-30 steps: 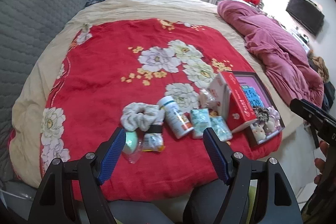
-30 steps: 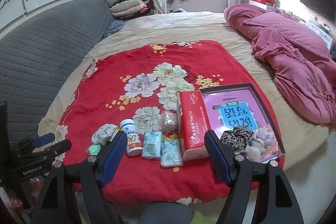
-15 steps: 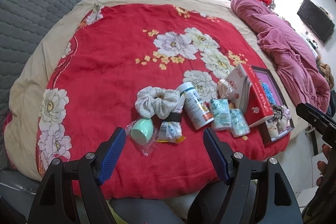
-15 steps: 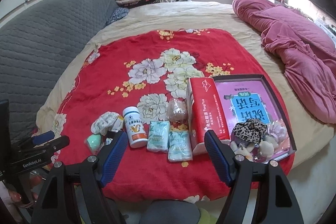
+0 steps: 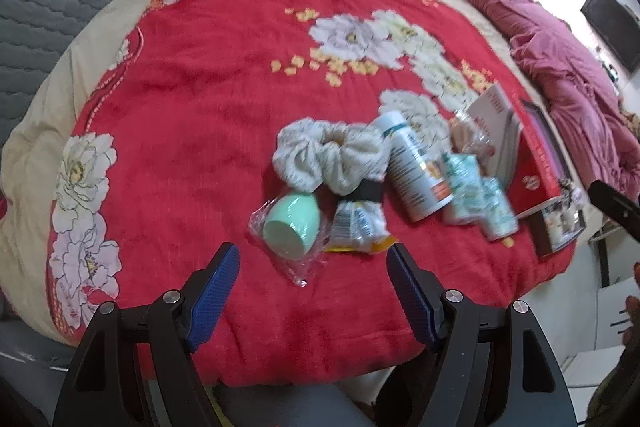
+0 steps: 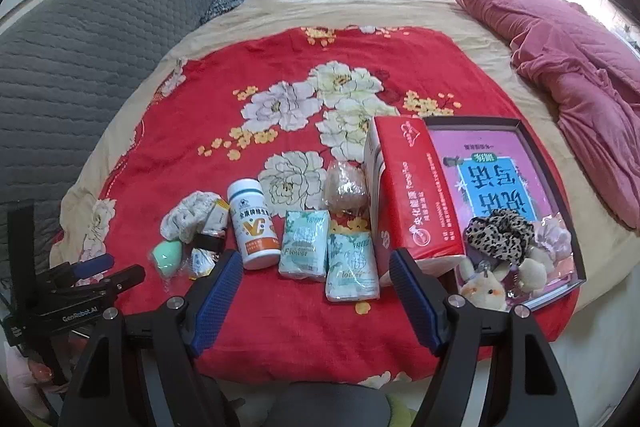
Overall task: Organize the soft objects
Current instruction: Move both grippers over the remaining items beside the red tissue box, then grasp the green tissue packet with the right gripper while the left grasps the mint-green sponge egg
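On the red floral blanket (image 5: 200, 107) lie a white scrunchie (image 5: 326, 157), a mint sponge in plastic wrap (image 5: 292, 223), a small snack packet (image 5: 358, 225), a white bottle (image 5: 414, 171) and two teal tissue packs (image 5: 476, 187). My left gripper (image 5: 312, 281) is open and empty just in front of the mint sponge. In the right wrist view the scrunchie (image 6: 188, 215), sponge (image 6: 168, 254), bottle (image 6: 254, 223) and tissue packs (image 6: 328, 251) sit ahead of my open, empty right gripper (image 6: 316, 287). A dark tray (image 6: 552, 163) holds a leopard scrunchie (image 6: 500, 233) and plush toys (image 6: 482, 289).
A red tissue box (image 6: 412, 195) stands beside the tray. A wrapped brown ball (image 6: 346, 187) lies behind the tissue packs. A pink quilt (image 6: 568, 51) is bunched at the right. A grey quilted headboard (image 6: 80, 75) runs along the left. The left gripper also shows in the right wrist view (image 6: 80, 279).
My left gripper has moved forward and down toward the mint sponge and scrunchie. My right gripper has edged closer to the tissue packs. Both stay open.
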`<move>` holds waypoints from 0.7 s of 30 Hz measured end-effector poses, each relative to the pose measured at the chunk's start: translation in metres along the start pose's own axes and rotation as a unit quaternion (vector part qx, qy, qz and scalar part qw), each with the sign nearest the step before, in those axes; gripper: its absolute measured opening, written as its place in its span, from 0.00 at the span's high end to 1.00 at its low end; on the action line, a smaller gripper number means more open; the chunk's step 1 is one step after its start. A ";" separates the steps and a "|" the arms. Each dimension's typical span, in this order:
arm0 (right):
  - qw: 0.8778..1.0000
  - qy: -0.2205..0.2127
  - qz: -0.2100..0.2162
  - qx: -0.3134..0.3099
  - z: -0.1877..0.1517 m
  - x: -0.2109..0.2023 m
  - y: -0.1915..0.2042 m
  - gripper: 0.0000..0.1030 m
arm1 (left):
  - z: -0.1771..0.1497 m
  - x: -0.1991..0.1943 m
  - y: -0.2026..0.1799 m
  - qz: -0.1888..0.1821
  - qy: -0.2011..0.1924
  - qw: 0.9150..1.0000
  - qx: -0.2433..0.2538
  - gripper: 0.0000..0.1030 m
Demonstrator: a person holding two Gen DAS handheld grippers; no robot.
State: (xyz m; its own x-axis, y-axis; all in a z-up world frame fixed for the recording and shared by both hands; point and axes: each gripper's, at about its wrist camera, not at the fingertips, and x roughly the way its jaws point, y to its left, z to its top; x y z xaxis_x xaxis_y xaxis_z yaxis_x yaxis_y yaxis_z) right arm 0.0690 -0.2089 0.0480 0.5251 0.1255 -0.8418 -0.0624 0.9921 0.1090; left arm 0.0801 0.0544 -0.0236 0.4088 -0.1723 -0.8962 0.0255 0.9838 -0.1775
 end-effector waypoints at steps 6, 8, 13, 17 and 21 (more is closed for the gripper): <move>1.000 0.015 -0.004 0.009 0.001 0.020 -0.006 0.27 | 0.002 0.030 0.011 0.007 0.021 1.000 -0.014 0.25; 1.000 0.018 -0.006 0.010 0.003 0.029 -0.007 0.27 | 0.005 0.038 0.013 0.007 0.026 0.999 -0.018 0.25; 0.999 0.035 -0.019 0.009 0.012 0.057 -0.004 0.27 | 0.012 0.057 0.018 0.007 0.037 0.999 -0.025 0.25; 0.998 0.053 -0.015 0.007 0.016 0.078 0.002 0.27 | 0.016 0.066 0.020 0.000 0.040 0.999 -0.025 0.25; 0.997 0.075 -0.024 -0.002 0.013 0.102 0.012 0.27 | 0.018 0.075 0.025 -0.003 0.047 0.998 -0.032 0.25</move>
State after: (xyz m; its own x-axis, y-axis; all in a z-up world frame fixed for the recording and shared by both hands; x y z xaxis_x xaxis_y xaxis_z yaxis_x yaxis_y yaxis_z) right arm 0.1331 -0.1847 -0.0295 0.3942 0.0762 -0.9159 -0.0439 0.9970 0.0641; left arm 0.1274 0.0664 -0.0881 0.3217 -0.1844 -0.9287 -0.0317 0.9782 -0.2052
